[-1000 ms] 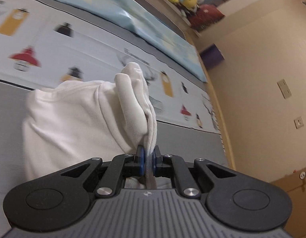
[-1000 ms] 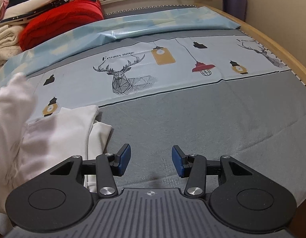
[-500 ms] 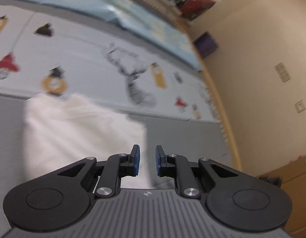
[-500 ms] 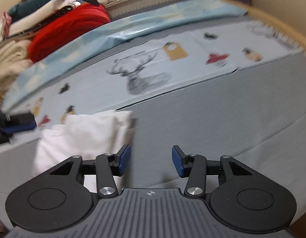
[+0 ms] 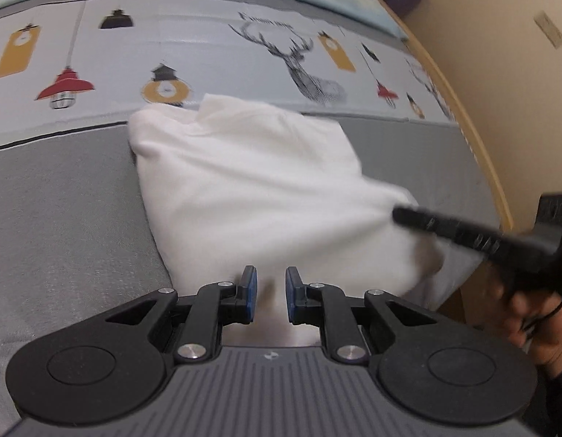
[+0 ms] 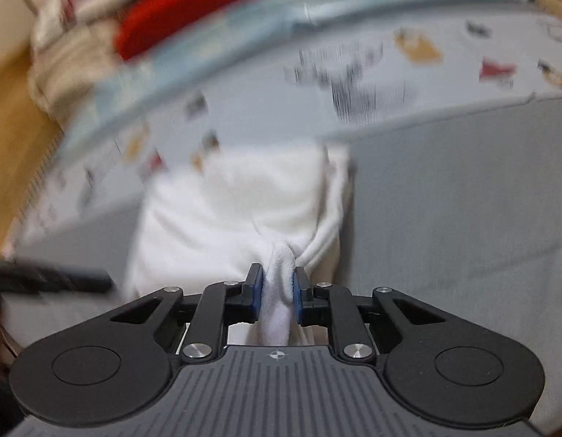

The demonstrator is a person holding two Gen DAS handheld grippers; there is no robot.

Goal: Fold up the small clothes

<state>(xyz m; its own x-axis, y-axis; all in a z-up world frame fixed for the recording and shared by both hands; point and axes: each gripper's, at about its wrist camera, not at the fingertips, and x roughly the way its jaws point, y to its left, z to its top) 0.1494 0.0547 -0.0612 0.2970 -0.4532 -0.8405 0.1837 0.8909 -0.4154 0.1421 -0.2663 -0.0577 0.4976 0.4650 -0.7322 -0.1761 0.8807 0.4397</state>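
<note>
While the right gripper (image 6: 277, 293) sits low over the bed, I note its blue pads (image 6: 254, 286) pressed from both sides on a bunched ridge of the white garment (image 6: 230, 215); cloth fills the gap and runs back under the gripper body. From the pinch, creases fan forward into the folded bulk. The right wrist view is heavily smeared, so finer fold detail cannot be read.

My left gripper (image 5: 270, 296) has its pads (image 5: 250, 293) a little apart, with nothing between them. It hovers at the near edge of the white garment (image 5: 251, 182); I cannot tell whether the tips touch the fabric. The left tool is pitched forward and down, looking across the cloth.

Seen from the left wrist, the right gripper (image 5: 463, 231) reaches in from the right edge as a dark blurred bar, its tip at the garment's right corner, with the person's right hand (image 5: 532, 309) wrapped around the handle below.

The garment lies as a rough rectangle on the grey bedsheet (image 5: 62, 200), its far edge overlapping the printed band (image 5: 215, 51) with lamps and a deer head. A red cushion (image 6: 186, 11) and piled textiles sit beyond, at the far left.
</note>
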